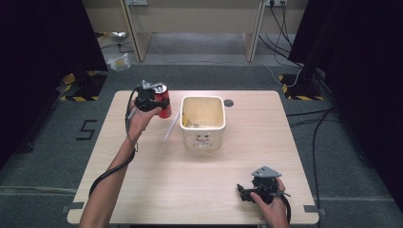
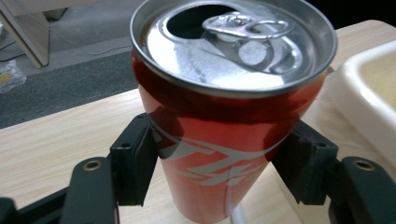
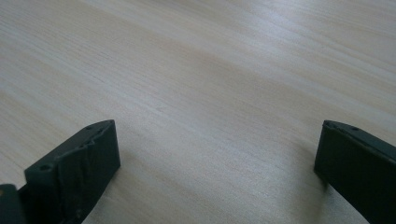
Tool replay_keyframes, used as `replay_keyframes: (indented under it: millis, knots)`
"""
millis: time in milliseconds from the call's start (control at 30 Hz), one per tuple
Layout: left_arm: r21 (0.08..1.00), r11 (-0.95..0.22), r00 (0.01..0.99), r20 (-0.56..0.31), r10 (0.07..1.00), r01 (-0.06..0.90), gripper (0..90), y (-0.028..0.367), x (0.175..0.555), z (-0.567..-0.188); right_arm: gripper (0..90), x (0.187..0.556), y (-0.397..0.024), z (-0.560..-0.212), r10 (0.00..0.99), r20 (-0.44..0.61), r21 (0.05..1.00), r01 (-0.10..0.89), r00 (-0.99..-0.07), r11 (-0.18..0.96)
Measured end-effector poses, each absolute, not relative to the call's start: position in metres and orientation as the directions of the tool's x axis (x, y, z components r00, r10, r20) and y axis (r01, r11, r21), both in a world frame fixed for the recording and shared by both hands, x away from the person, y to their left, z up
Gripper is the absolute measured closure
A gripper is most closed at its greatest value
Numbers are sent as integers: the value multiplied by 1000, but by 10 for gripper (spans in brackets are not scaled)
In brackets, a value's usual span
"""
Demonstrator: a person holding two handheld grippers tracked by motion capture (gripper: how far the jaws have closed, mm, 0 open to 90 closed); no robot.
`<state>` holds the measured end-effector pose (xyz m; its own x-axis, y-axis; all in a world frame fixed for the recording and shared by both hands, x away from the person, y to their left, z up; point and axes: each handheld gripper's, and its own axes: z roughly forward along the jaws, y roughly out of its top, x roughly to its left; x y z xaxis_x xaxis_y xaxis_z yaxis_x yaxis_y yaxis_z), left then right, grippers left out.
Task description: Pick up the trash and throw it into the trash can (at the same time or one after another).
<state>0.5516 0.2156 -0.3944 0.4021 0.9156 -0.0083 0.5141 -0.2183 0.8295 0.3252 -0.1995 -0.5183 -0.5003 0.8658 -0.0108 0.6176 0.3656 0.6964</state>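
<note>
Left tool clamps red can; can base cropped.

Light wood-grain table, rounded corners, small round dark hole near its far edge. Grey carpeted floor with black "5" marking. Black curtains at both sides. Beige wooden furniture along the far wall. Yellow-black hazard-striped bases, loose black cables, crumpled wrapper.
</note>
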Motion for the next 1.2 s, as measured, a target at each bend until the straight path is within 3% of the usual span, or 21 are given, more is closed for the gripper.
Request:
replay_keyframes:
  millis: [1200]
  knots:
    - [867, -253, 544, -25, 838, 430, 345, 212, 503, -307, 3, 325, -200, -518, 866, -12, 695, 618, -501, 367]
